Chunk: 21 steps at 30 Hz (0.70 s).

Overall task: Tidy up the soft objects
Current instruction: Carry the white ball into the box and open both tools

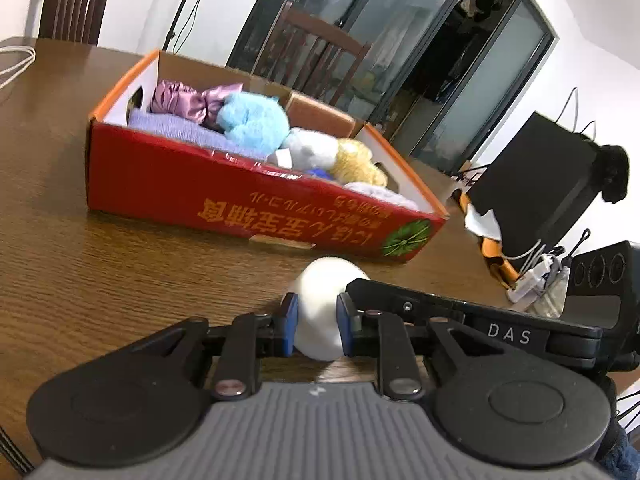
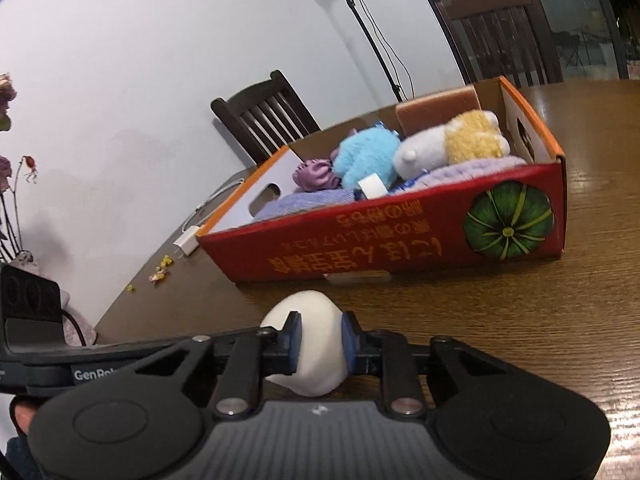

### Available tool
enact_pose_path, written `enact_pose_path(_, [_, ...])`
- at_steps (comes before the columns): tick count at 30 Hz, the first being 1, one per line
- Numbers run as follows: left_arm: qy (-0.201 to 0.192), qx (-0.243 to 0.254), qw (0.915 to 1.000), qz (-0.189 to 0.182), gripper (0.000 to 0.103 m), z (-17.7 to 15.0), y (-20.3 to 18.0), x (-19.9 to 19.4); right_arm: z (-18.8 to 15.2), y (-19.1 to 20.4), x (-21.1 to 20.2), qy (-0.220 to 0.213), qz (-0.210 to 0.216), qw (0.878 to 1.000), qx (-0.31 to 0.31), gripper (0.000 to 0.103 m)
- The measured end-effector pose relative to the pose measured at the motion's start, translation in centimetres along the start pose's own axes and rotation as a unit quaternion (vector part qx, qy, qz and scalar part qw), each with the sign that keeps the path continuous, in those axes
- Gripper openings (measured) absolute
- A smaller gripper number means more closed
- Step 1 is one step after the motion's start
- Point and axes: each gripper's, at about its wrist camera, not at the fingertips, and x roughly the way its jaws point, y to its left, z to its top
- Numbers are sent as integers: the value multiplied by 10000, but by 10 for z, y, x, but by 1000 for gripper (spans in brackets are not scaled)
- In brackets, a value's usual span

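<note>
A white soft ball-like thing point(image 1: 324, 280) lies on the brown wooden table point(image 1: 100, 264), just in front of a red cardboard box point(image 1: 200, 192). My left gripper point(image 1: 318, 314) is shut on it, blue pads pressing both sides. In the right wrist view my right gripper point(image 2: 320, 340) is also shut on the white soft thing point(image 2: 308, 308). Each tool's black body shows beside the other. The red box point(image 2: 400, 248) holds a light blue plush point(image 1: 252, 120), a purple satin piece point(image 1: 188, 100), lavender cloth point(image 1: 180, 130), a pale grey plush point(image 1: 308, 146) and a yellow plush point(image 1: 356, 160).
A black case point(image 1: 552, 184) with cables and a power strip point(image 1: 532, 276) stands at the table's right end. A white charger point(image 2: 186, 246) and small crumbs point(image 2: 160, 274) lie near the left edge. Dark wooden chairs point(image 2: 264, 116) stand behind the table.
</note>
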Motion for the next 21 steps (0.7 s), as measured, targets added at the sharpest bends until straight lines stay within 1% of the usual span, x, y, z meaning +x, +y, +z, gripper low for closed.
enact_pose_path(8, [-315,248,9992,-84,21,-10,-23,-48,-12,33,-43,-305,63,9993,-198,20])
enact_pose_path(14, [-573,376,9976,-72,21,-16,-36,-80,-18,57,-69,-499,124,9981,-353,20])
enact_pose_path(18, [-744,462,9961,-59,21,-11,-39,-91,-13,70,-76,-595,146,9968,-509,20])
enact_pose_path(21, [-860,541,9948,-27,21,2,-39,-91,-1,77,-74,-669,127,9954,-667,20])
